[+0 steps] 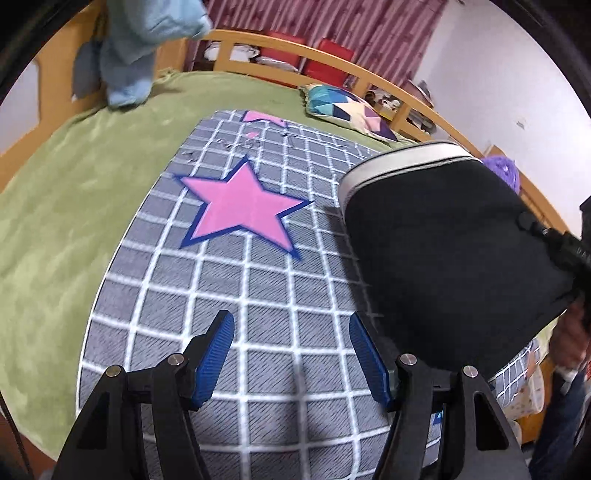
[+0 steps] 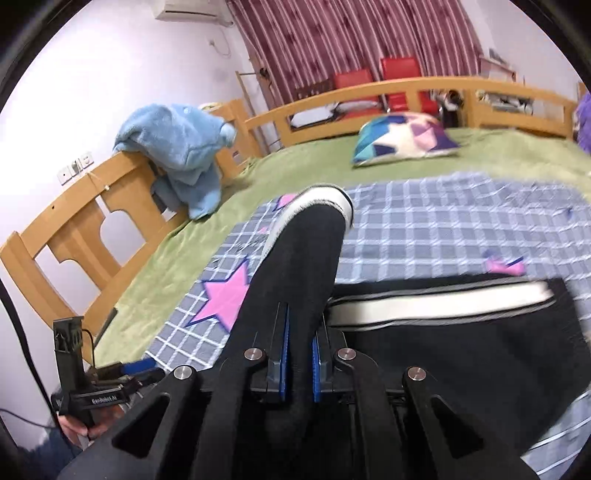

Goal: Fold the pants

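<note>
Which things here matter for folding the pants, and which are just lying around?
For the job: black pants; right gripper, shut on them; left gripper, open; checked blanket.

Lying about: blue plush garment; patterned pillow; red chairs.

**Around the bed**

A grey checked sheet (image 1: 266, 314) with pink stars (image 1: 242, 212) is lying over a green blanket (image 1: 74, 206). A patterned cushion (image 2: 404, 138) is resting near the wooden bed rail (image 2: 406, 86). A light blue fleece garment (image 2: 181, 147) is hanging over the headboard (image 2: 74, 225). Red chairs (image 2: 400, 68) are standing before striped curtains (image 2: 354, 33).
</note>
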A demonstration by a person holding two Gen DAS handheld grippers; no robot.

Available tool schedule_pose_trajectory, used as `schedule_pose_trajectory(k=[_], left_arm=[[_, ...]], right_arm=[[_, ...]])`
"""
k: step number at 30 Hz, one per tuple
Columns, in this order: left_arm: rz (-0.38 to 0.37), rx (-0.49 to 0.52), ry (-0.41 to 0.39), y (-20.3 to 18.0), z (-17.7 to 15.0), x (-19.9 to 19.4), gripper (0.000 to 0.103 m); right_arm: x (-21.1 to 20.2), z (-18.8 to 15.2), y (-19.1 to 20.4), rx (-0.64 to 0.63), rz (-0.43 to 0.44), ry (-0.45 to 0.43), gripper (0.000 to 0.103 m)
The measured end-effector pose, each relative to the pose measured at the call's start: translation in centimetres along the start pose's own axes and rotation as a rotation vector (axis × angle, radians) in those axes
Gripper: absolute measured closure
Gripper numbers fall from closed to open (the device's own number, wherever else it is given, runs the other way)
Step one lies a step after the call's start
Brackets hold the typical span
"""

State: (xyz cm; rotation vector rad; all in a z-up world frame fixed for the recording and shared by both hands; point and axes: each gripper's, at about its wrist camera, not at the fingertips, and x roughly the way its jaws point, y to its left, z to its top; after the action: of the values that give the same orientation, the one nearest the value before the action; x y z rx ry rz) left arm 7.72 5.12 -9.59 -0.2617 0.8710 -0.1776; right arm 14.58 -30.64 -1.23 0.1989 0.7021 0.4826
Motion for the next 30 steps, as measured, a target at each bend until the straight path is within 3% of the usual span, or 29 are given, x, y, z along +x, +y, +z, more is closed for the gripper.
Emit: schedule_pose_trajectory(k=[8,11,14,16,18,19,21,24,26,28,30], left_arm=[[-0.082,0.025,0.058,-5.8,0.7,3.2,0.040],[-0.127,0.034,0.079,-8.0,0.6,4.5,0.040],[-0.167,0.068,0.101,-10.9,0.4,5.8,0.040],[-0.175,0.099,0.111,-12.8,0.2,6.4,0.040],[-0.195,0.122,0.110,-14.5,0.2,6.4,0.040],[-0.207,0.129,0.105,-15.2,0.4,6.2,0.040],[-0.229,0.139,0.085,-16.6,0.5,5.7,0.040],[-0.229,0.164,0.087,-18.5,-0.1,6.0,0.040],[-0.194,0.187,0.140,-19.6,-2.0,7.9,0.040],[-0.170,0.195,0.175,-19.8,-3.5,9.3,0.039],[-0.206,0.189,0.167,-19.4,-4.4,9.7,0.036]], right_arm=[[-5.4,1.7,-12.4,0.060,-0.149,-0.016,0.094],[-5.9,0.5,-17.9,0.100,-0.241,0.001,0.094],[-4.3,-2.2,-23.9,0.190,-0.333,0.080,0.093],[-3.1,-4.3,-26.5,0.242,-0.324,0.141,0.089],[-4.3,-5.1,-27.3,0.269,-0.291,0.092,0.076],[-5.2,-4.8,-27.1,0.269,-0.314,0.097,0.074],[-7.4,-4.2,-26.4,0.265,-0.349,0.051,0.073],[-10.5,-4.3,-23.7,0.194,-0.315,-0.032,0.070],[-10.2,-5.0,-22.1,0.128,-0.329,-0.014,0.070],[-8.2,-7.2,-21.7,0.054,-0.354,0.067,0.069],[-6.1,-9.4,-22.5,0.026,-0.415,0.134,0.065]])
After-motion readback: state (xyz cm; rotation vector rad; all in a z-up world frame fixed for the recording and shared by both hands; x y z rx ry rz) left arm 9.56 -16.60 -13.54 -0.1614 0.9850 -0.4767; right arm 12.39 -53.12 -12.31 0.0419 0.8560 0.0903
